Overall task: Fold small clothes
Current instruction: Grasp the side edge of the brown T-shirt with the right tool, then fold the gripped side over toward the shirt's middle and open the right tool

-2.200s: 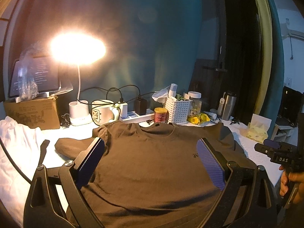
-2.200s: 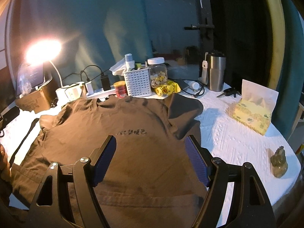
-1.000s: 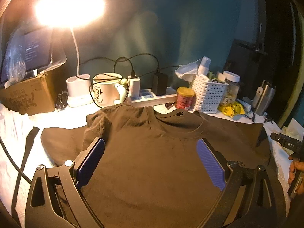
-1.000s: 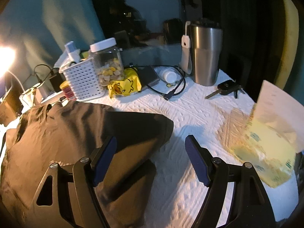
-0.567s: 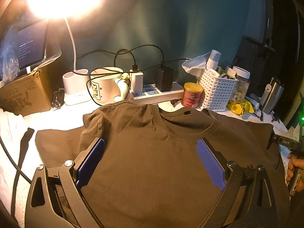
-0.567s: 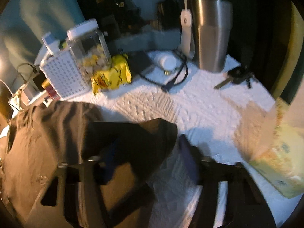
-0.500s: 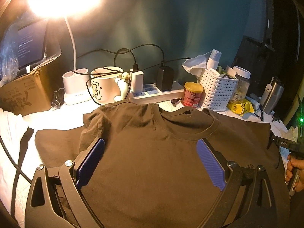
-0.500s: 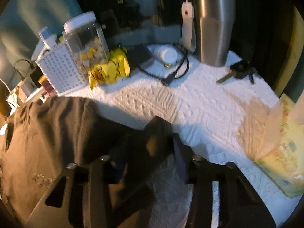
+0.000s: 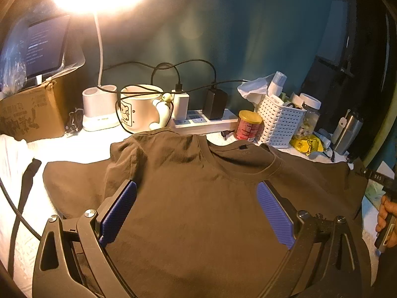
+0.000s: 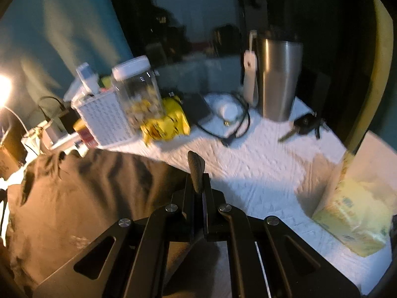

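Note:
A brown T-shirt (image 9: 198, 223) lies spread on the white table cover, its collar (image 9: 245, 166) toward the back. My left gripper (image 9: 197, 206) hovers open over the chest, blue pads (image 9: 119, 211) wide apart and nothing pinched. My right gripper (image 10: 197, 183) is shut on the shirt's right sleeve (image 10: 148, 173). A dark fold of that cloth (image 10: 196, 167) sticks up between the closed jaws. In the left wrist view a hand (image 9: 385, 213) holds the right gripper's handle at the shirt's right edge.
Along the back stand a lamp base (image 9: 99, 109), a mug (image 9: 139, 109), a power strip (image 9: 206, 124), a red tin (image 9: 248, 125) and a white basket (image 10: 106, 121). Near the sleeve are a jar (image 10: 139, 92), steel tumbler (image 10: 278, 79), keys (image 10: 305, 126) and tissue pack (image 10: 354, 213).
My right gripper moved in on the sleeve's end, closed from wide open onto the cloth, and drew it up a little. The left gripper stays open and has hardly moved.

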`<state>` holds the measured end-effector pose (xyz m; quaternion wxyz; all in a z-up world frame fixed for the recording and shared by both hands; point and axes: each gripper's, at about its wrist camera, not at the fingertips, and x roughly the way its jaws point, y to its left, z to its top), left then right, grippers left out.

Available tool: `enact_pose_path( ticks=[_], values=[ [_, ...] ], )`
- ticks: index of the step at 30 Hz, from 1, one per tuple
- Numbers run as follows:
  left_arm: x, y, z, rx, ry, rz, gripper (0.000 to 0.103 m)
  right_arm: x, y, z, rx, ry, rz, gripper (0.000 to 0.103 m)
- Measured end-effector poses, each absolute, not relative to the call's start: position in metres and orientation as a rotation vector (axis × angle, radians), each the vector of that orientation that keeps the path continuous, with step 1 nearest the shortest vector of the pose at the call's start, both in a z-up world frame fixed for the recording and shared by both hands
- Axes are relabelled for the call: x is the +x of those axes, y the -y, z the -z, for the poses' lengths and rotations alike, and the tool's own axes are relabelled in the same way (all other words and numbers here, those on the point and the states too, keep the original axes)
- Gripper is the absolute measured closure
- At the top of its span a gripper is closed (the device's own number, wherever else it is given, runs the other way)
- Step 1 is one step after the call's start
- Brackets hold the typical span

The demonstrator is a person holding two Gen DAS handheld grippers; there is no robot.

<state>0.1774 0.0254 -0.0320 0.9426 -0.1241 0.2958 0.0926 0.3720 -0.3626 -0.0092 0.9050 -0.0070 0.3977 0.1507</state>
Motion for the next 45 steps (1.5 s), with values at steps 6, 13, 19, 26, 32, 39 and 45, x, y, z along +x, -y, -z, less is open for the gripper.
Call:
enact_pose_path(
  ticks=[6,13,19,26,32,39,45],
  values=[
    [0.164,-0.038,0.03,-0.287,-0.586,-0.158,0.006,0.352,0.333,-0.013,-0.074,-0.768,-0.346,0.097],
    [0.15,-0.05,0.025,-0.28,-0.555,-0.12,0.006,0.336,0.287,-0.017,-0.126,-0.761,-0.389,0.097],
    [0.14,-0.061,0.028,-0.296,-0.552,-0.096,0.006,0.329,0.242,0.004,-0.164,-0.825,-0.435,0.097],
    [0.132,-0.07,0.025,-0.297,-0.544,-0.085,0.006,0.322,0.203,0.03,-0.203,-0.972,-0.487,0.095],
    [0.133,-0.063,0.025,-0.299,-0.555,-0.064,0.006,0.302,0.194,0.04,-0.236,-1.042,-0.6,0.053],
    [0.135,-0.044,0.021,-0.27,-0.557,-0.039,0.006,0.286,0.24,0.015,-0.201,-0.948,-0.545,0.053],
    [0.138,-0.02,0.02,-0.242,-0.576,-0.014,0.006,0.296,0.3,0.015,-0.144,-0.947,-0.418,0.053]
  ],
)
